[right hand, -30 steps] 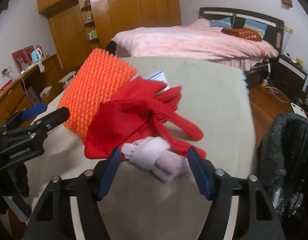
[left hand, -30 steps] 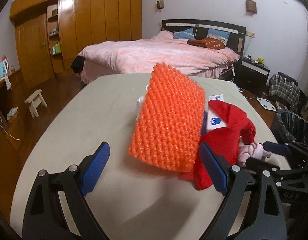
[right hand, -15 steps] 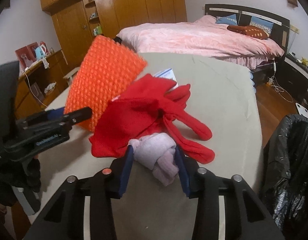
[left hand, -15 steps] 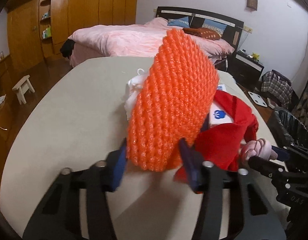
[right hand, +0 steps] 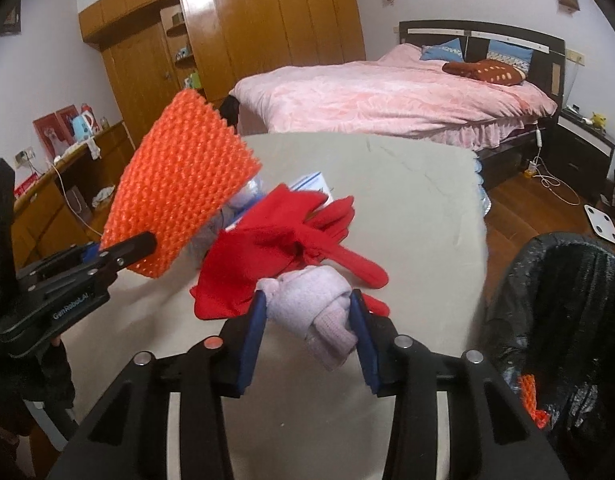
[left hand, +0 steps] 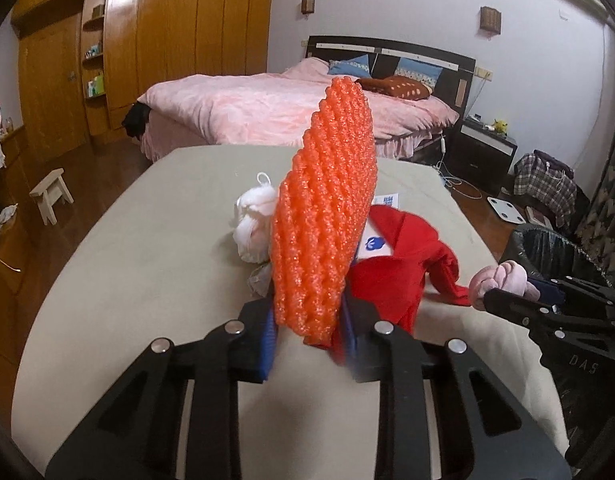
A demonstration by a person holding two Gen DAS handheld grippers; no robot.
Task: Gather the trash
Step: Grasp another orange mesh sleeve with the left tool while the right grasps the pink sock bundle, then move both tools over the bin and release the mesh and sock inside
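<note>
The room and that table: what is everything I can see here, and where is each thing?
orange foam net: one, orange, lifted off the table, pinched at its lower end
pink sock bundle: one, pale pink, gripped above the table's near edge
red cloth: one, red, heaped mid-table
white bundle: one, white, on the table behind the net
white packet: one, white with blue print, under the red cloth
table: one, beige top
trash bin: one, black liner, right of the table
bed: one, pink cover, far side
wardrobe: one, brown wood, back wall
stool: one, pale wood, floor left
left gripper: black, blue pads, closing on the net
right gripper: black, blue pads, holding the sock bundle
</note>
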